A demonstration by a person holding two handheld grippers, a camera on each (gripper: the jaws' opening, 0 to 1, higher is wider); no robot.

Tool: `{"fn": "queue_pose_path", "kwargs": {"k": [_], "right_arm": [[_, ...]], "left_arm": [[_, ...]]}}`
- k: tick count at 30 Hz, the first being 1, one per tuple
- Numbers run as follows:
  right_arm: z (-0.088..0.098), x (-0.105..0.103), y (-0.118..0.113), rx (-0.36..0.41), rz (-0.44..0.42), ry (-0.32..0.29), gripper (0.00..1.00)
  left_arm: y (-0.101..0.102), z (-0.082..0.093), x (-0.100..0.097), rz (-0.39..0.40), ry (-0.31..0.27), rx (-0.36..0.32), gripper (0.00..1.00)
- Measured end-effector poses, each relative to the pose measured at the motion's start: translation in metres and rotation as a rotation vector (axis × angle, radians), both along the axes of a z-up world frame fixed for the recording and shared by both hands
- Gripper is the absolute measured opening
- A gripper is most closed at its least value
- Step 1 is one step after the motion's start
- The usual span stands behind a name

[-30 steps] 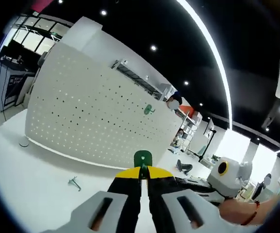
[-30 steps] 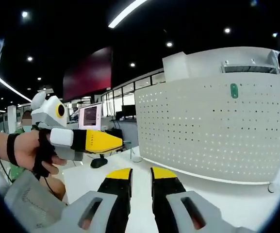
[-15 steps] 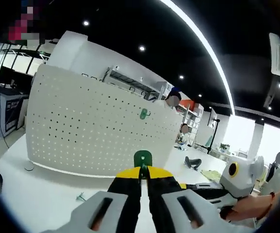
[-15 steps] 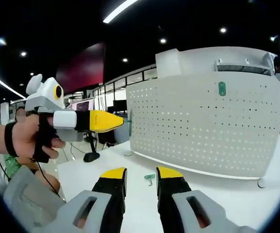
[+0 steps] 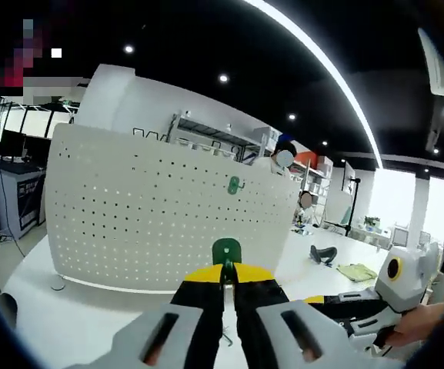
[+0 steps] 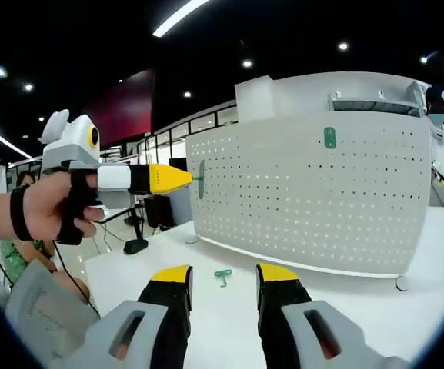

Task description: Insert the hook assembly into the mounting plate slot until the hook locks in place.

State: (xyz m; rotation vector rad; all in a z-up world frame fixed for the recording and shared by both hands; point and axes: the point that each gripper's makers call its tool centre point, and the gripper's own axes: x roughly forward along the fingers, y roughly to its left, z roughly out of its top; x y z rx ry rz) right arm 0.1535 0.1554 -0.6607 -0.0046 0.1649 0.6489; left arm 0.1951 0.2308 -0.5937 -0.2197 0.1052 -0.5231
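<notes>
Left gripper (image 5: 223, 278) clenched on a green hook (image 5: 226, 250) held off the white pegboard (image 5: 168, 215), second green hook (image 5: 235, 184) mounted high on the board, third, seemingly a hook (image 6: 222, 274), lying on the bench (image 6: 406, 323), right gripper (image 6: 222, 286) released, jaws apart

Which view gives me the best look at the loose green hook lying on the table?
The right gripper view: the loose green hook lies in plain sight on the white table, between that hand-held gripper's open jaws. In the left gripper view, the left hand-held gripper, shut on another green hook, covers that part of the table.
</notes>
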Motion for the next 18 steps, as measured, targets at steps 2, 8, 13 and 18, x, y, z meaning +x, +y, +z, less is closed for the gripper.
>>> {"fn": "queue_pose_path", "kwargs": {"k": [2, 8, 13, 18], "right_arm": [[0.0, 0.0, -0.004, -0.005, -0.008, -0.006, 0.38], [0.001, -0.002, -0.015, 0.005, -0.022, -0.004, 0.4], [0.0, -0.004, -0.022, 0.004, -0.028, -0.001, 0.4], [-0.002, -0.005, -0.031, 0.002, -0.032, 0.002, 0.39]], "left_arm": [[0.0, 0.0, 0.003, 0.011, -0.005, 0.02, 0.03], [-0.005, 0.001, 0.01, 0.029, -0.016, 0.031, 0.03], [-0.014, 0.005, 0.015, 0.027, -0.036, 0.038, 0.03], [-0.025, 0.011, 0.02, 0.03, -0.054, 0.046, 0.03]]}}
